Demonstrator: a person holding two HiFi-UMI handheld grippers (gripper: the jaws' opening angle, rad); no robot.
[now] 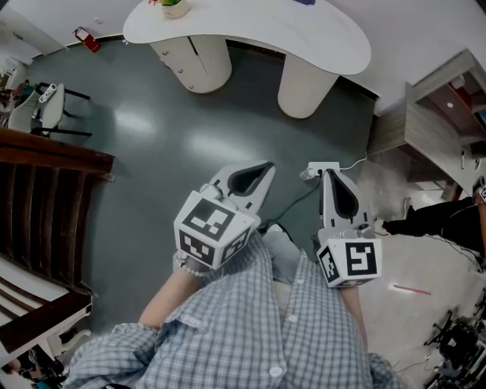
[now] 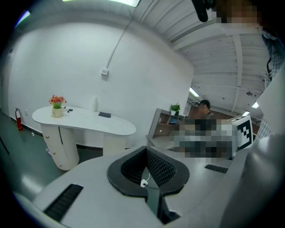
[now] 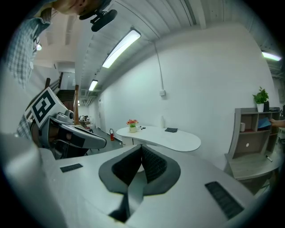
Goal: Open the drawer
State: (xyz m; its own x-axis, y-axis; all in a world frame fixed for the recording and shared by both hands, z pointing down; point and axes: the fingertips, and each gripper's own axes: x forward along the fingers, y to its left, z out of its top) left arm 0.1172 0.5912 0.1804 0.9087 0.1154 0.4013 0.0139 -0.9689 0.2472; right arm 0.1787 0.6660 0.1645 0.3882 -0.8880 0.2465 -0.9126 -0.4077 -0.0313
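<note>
A cream-white rounded pedestal (image 1: 191, 64) under the curved white table (image 1: 250, 30) is the likeliest home of the drawer. Thin seams and small knobs mark its face, though the fronts are too small to count, and none appears pulled out. In the head view it stands at 11 o'clock from the grippers, well apart from both. A second, plain pedestal (image 1: 304, 87) stands at 12 o'clock, and a flower pot (image 1: 175, 7) sits on the tabletop's far end. Grey floor (image 1: 152, 137) lies between table and person. An open shelf unit (image 1: 433, 114) is at 2 o'clock and a red fire extinguisher (image 1: 87, 38) at 10 o'clock. The left gripper (image 1: 267, 164) has its jaws pressed together on nothing, pointed toward the table. The right gripper (image 1: 326, 172), beside it at 3 o'clock, likewise has its jaws together and empty.
</note>
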